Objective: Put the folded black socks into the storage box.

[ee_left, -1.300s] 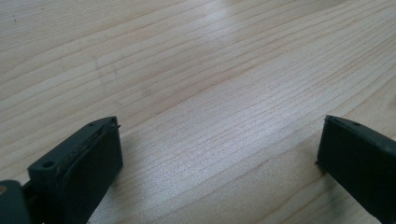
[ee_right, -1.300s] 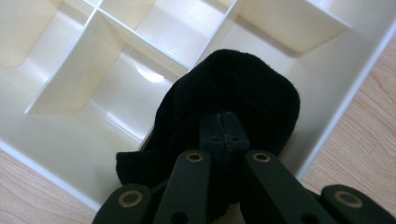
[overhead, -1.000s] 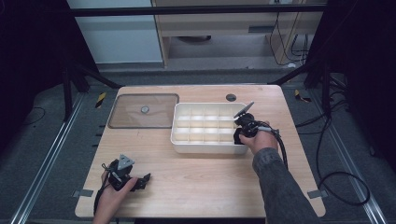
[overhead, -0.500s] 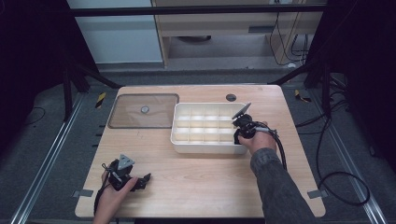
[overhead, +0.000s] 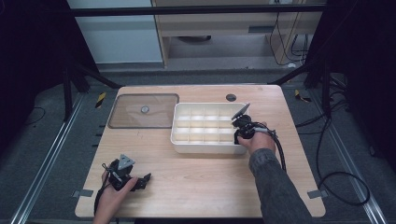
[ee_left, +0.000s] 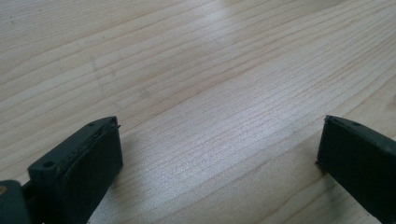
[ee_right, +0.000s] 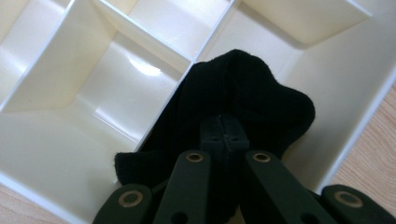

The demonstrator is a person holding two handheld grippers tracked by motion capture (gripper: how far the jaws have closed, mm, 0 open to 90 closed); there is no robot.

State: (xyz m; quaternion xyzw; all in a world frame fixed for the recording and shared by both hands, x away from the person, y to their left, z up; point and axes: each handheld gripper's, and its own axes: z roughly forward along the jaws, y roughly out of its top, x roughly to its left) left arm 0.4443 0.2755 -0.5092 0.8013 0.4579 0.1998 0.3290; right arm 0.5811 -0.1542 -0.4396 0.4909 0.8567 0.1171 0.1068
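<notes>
The right tongs (ee_right: 223,128) clamp a black cloth (ee_right: 243,93) over the white tray's (overhead: 180,140) near-right compartment. Left tongs (ee_left: 215,154) rest apart on the bench (overhead: 210,177). Released here, the cloth might drape over a divider instead of settling inside.

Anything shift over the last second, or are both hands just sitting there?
Nothing visibly changed. The right gripper stays shut on the black cloth over the white divided tray at its right end. The left gripper stays open, low over the bare table near its front left corner.
</notes>
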